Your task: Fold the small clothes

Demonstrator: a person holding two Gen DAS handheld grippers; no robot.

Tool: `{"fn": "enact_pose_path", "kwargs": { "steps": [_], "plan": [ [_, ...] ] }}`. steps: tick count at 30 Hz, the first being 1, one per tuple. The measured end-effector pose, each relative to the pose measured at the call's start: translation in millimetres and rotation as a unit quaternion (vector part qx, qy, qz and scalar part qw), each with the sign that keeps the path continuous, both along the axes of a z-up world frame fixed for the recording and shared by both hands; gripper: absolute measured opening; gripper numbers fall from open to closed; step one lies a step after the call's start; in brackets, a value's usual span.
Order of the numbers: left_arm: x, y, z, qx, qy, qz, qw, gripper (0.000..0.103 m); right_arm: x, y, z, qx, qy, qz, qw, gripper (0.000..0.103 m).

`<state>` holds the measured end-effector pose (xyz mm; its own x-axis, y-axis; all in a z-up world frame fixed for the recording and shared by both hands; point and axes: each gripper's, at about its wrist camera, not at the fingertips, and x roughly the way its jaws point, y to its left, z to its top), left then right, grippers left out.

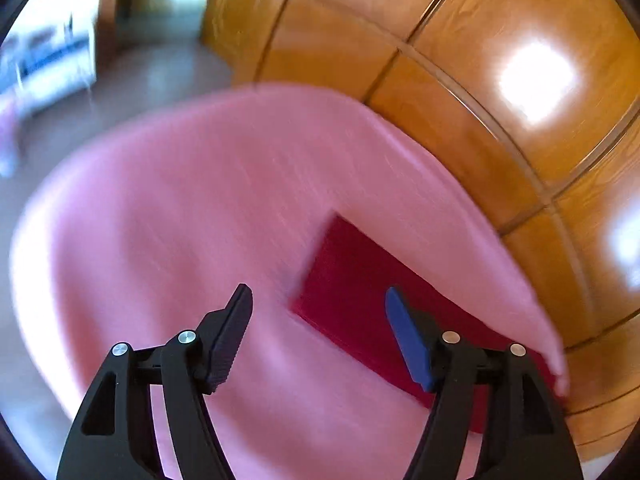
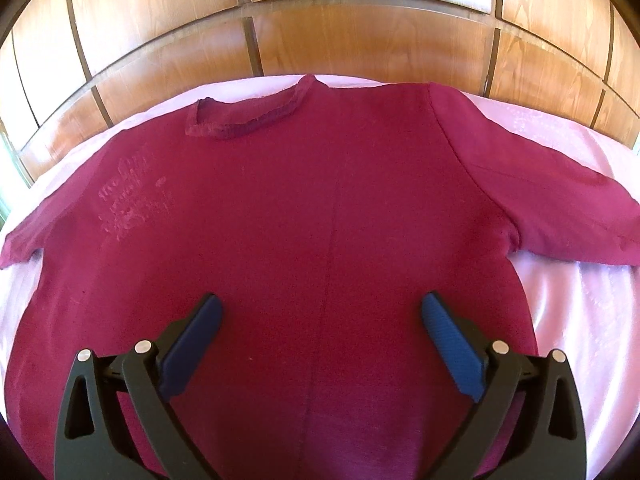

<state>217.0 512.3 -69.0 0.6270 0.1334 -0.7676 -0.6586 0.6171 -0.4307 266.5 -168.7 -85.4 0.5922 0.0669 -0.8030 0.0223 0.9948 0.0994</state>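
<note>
Wood-panelled wall (image 2: 360, 40) fills the top of both views; below it a pink sheet (image 2: 580, 320) covers the surface, which I take for a bed, though its edges are not clear enough to be sure. Maroon T-shirt (image 2: 320, 208) lies flat on the sheet, neckline (image 2: 244, 116) toward the wall in the upper left of centre, sleeves spread to the left and right frame edges, hem toward the camera. Long axis runs top to bottom of the right wrist view, marked by a faint centre crease. Right tool (image 2: 322, 320) hangs directly over the lower body of the shirt, jaws spread wide, nothing between them; whether the tips touch the cloth cannot be told. Left tool (image 1: 320, 308) is also open and empty, over bare pink sheet with only one corner of the shirt (image 1: 360, 300) showing, lower right of centre, partly behind its right finger; this view is motion-blurred. Judgement: the right tool is the nearer one to the garment; the left must come in from the side before a sleeve or side fold. Right view gives the whole layout, left view only that corner plus open floor (image 1: 160, 76) at upper left.
</note>
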Motion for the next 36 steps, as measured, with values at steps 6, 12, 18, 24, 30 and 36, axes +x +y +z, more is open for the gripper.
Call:
{"fn": "enact_pose_path", "kwargs": {
  "steps": [6, 12, 18, 24, 30, 36],
  "plan": [
    [28.6, -11.0, -40.1, -0.005, 0.045, 0.002, 0.999, 0.068, 0.6, 2.3, -1.4, -0.008, 0.002, 0.0, 1.0, 0.101],
    [35.1, -22.3, -35.8, 0.065, 0.038, -0.018, 0.997, 0.005, 1.0, 3.8, -1.7, -0.014, 0.003, 0.0, 1.0, 0.101],
    [26.1, -21.1, -49.0, 0.113, 0.098, -0.022, 0.9884, 0.005, 2.7, 5.2, -3.3, -0.022, 0.007, 0.002, 1.0, 0.101],
    [15.4, -56.8, -16.9, 0.128, 0.074, -0.014, 0.9889, 0.047, -1.6, -1.8, 4.2, -0.002, 0.013, 0.006, 1.0, 0.101],
    [-24.7, -150.6, 2.2, 0.078, -0.021, -0.156, 0.9844, 0.061, -52.5, -38.6, 29.1, 0.027, -0.004, -0.017, 0.999, 0.1],
    [-81.5, -262.5, -12.0, 0.027, -0.044, -0.354, 0.9338, 0.061, -121.2, -87.8, 29.8, 0.032, 0.015, -0.055, 0.998, 0.095]
  ]
}}
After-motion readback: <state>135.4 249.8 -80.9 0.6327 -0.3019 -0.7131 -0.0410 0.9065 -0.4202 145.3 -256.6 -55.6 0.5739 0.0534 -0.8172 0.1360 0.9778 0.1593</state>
